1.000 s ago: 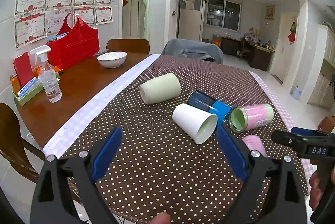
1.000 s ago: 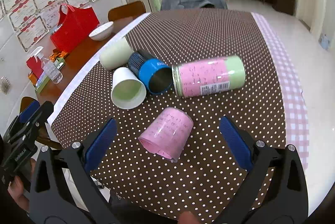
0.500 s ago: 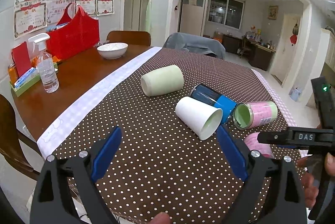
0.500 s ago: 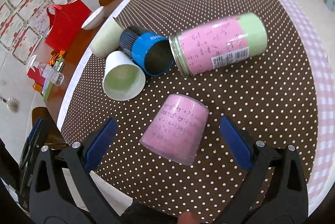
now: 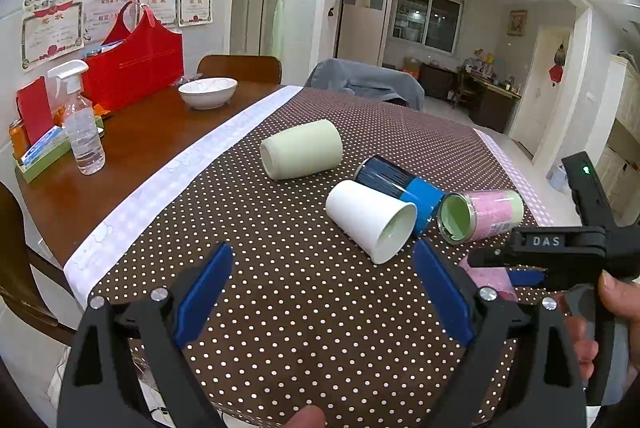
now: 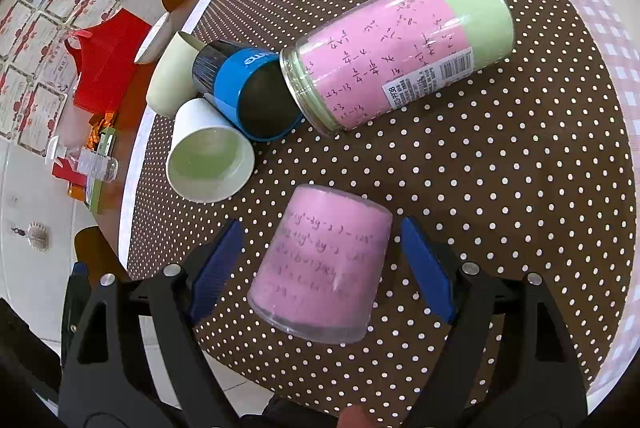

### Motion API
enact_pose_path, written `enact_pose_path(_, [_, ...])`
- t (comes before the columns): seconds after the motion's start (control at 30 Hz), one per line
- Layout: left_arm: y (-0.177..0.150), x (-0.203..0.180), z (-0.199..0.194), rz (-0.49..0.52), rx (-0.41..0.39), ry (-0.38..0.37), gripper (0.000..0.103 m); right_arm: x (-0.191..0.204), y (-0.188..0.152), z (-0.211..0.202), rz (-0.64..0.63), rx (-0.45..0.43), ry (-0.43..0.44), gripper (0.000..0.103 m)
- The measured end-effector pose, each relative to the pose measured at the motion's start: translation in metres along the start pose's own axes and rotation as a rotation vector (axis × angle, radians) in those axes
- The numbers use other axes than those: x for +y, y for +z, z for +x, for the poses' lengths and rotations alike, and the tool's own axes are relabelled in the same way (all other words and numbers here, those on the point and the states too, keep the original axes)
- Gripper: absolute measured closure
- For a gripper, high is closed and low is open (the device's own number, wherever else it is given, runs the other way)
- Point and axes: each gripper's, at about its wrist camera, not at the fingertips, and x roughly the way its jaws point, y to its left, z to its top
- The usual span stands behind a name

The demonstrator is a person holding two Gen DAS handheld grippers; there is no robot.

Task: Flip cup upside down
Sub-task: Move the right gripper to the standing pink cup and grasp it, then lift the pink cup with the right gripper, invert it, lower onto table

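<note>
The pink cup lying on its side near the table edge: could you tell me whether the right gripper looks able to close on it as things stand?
Probably yes. The right gripper is open with the pink cup lying between its fingers, and nothing stands between them.

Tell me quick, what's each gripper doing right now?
Left gripper: open, holding nothing.
Right gripper: open, fingers either side of the pink cup, not gripping.

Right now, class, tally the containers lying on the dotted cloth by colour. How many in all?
Pale green cup: 1
White cup: 1
Blue cup: 1
Pink cup: 1
Pink-and-green jar: 1
Total: 5
</note>
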Motion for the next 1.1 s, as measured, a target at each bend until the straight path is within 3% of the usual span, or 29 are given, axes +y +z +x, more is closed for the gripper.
enact_pose_path(0.17, [-0.001,-0.004,0.000,0.007,0.004,-0.009,0.013,0.000,0.006,0.012,0.010,0.031,-0.010,0.025])
enact_pose_path(0.27, [-0.001,-0.005,0.001,0.007,0.006,-0.010,0.013,0.002,0.008,0.018,-0.003,0.050,-0.017,0.039])
enact_pose_path(0.43, [-0.001,-0.005,0.001,0.005,0.007,-0.008,0.013,0.005,0.007,0.017,-0.033,0.049,-0.005,0.040])
enact_pose_path(0.87, [0.000,-0.006,-0.003,0.007,0.000,-0.006,0.013,-0.002,0.002,-0.003,-0.028,-0.020,0.100,0.041])
enact_pose_path(1.1, [0.003,-0.005,-0.007,0.005,-0.011,0.005,0.013,0.005,-0.005,-0.029,-0.080,-0.141,0.153,0.041])
